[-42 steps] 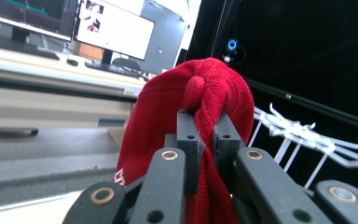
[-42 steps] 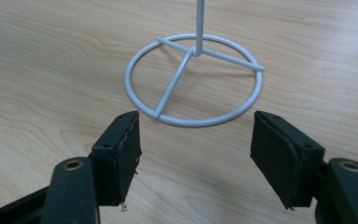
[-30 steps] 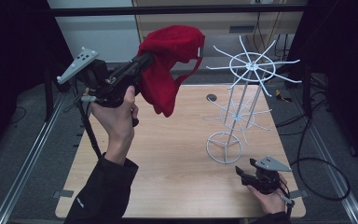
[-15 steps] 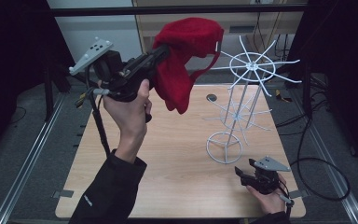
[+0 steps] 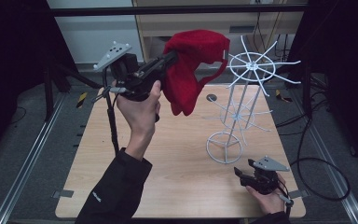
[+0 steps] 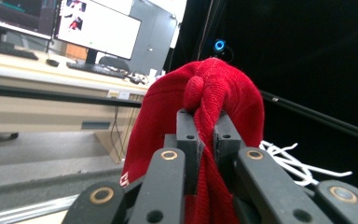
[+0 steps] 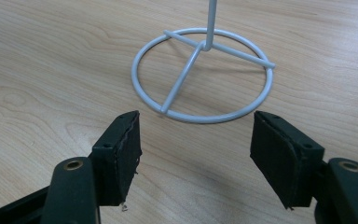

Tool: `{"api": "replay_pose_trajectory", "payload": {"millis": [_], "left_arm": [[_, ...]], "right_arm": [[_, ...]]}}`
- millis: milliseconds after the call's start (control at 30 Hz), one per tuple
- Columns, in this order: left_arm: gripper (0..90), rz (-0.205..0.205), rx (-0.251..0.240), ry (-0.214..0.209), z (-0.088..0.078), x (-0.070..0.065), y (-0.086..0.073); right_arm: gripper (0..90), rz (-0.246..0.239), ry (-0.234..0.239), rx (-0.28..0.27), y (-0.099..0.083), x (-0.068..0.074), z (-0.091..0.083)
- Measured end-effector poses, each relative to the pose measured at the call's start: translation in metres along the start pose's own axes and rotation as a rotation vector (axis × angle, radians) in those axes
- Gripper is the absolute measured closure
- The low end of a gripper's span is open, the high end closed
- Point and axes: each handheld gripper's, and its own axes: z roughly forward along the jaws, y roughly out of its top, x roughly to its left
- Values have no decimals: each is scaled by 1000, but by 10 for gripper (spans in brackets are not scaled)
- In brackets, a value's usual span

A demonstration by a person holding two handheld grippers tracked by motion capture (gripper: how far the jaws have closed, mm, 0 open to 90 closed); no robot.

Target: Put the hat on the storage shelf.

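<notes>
Light wooden table (image 5: 168, 158) carried a white wire rack (image 5: 242, 105) with a ring base and 2 tiers of radiating spokes, standing upright toward the table's right side. Red knitted beanie (image 5: 191, 70) hung in the air above the table's far edge, just left of the rack's top spoke wheel, a fold of its knit pinched and the rest drooping below. Its right edge was near the wheel; contact not clear from the high view. Left gripper (image 5: 165, 60) was raised high in the person's left hand, jaws clamped tight on the beanie fabric; the left gripper view confirmed a bunched twist of red knit squeezed between both pads (image 6: 189, 140). Right gripper (image 5: 242, 173) sat low at the table's near right corner, jaws spread wide with nothing between them, aimed at the rack's ring base (image 7: 203, 74) just ahead, not touching it.
</notes>
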Motion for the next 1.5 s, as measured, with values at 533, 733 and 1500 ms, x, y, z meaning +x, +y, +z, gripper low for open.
{"api": "replay_pose_trajectory", "payload": {"millis": [533,733,1500], "left_arm": [[825,0,106,74,1,35,-36],[806,16,153,77,0,40,-48],[339,188,160,-84,-46,54,-93]], "right_arm": [[337,-5,0,5,0,0,1],[337,-10,0,5,0,0,1],[335,-5,2,11,-1,1,2]]}}
